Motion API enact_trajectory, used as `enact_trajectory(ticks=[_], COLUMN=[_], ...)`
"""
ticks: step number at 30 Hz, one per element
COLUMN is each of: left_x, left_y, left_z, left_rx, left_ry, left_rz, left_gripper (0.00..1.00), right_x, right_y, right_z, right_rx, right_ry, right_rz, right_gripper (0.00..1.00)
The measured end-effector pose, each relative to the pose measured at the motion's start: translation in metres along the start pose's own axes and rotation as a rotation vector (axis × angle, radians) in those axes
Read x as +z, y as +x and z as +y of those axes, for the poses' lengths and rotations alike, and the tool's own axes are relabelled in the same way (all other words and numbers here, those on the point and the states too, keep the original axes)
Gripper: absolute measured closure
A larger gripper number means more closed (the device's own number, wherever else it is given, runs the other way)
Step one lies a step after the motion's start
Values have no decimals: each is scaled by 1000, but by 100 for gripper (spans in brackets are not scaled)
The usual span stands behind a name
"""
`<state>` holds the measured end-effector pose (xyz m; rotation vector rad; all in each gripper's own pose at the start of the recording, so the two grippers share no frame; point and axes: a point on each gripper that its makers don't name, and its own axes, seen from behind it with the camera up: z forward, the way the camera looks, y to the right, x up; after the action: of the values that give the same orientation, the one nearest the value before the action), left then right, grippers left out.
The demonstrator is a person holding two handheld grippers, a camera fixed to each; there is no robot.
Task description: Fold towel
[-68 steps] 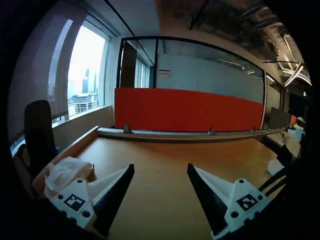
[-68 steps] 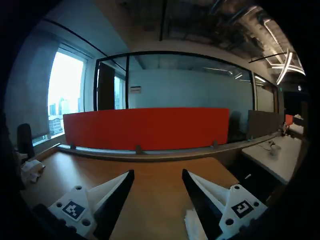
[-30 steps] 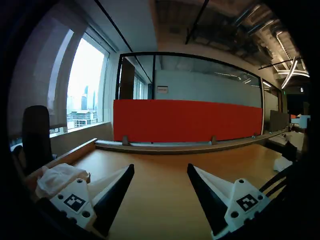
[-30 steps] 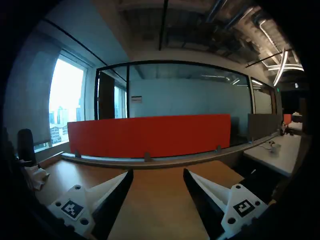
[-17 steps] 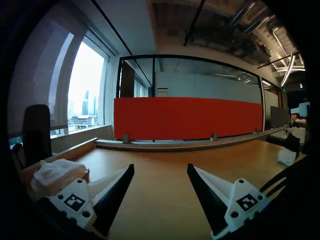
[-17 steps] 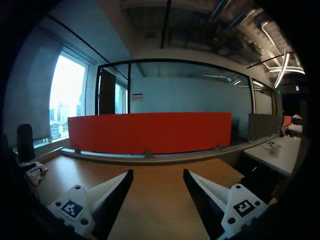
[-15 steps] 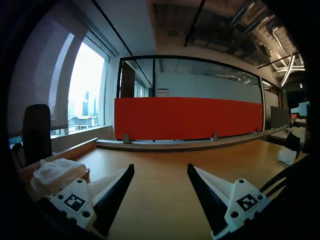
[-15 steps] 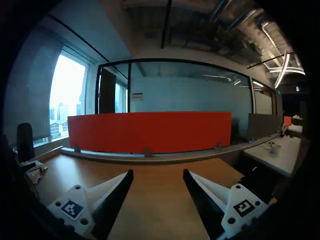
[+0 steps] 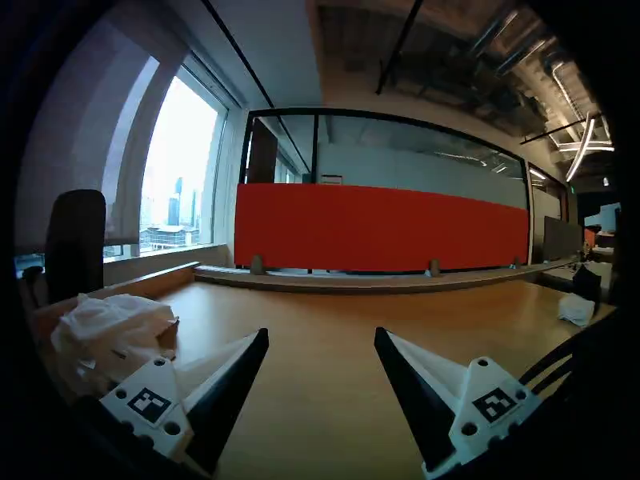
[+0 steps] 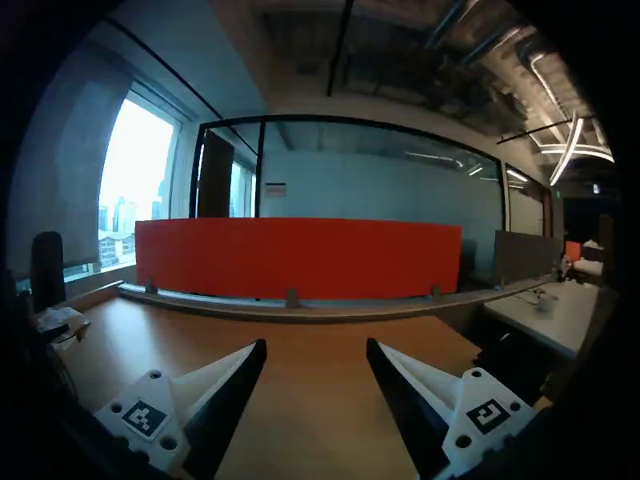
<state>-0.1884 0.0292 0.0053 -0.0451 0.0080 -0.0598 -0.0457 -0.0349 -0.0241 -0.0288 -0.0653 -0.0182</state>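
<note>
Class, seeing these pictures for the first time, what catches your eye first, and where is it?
The long red partition across the far edge of the wooden desk stands out most. Next comes the crumpled white towel at the desk's left end, near the bright window. Near the camera, the left gripper holds its jaws open, empty.

A towel (image 9: 108, 324) lies at the left edge of the desk (image 9: 320, 312), with a chair (image 9: 74, 240) just beyond that edge. A partition (image 9: 380, 228) stands along the far edge. A smaller cloth (image 9: 574, 309) lies near the right edge, and a second desk (image 10: 552, 316) stands beyond that edge.
</note>
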Motion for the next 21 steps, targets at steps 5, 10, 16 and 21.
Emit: enact_trajectory(ticks=[5,10,16,21], left_x=[0,-1,-1,0], left_y=[0,1,-3,-3], left_z=[-1,-1,1,1], left_rx=[6,30,48,49], left_ry=[5,8,7,9], left_rz=[14,17,16,17], left_gripper=[2,2,2,2], right_x=[0,1,1,2], right_y=[-1,3,1,-1], right_z=[-1,0,0,1], right_rx=[-13,-15,-14,-9], right_ry=[3,2,6,8], right_rz=[-4,0,2,3], right_gripper=[3,3,3,3])
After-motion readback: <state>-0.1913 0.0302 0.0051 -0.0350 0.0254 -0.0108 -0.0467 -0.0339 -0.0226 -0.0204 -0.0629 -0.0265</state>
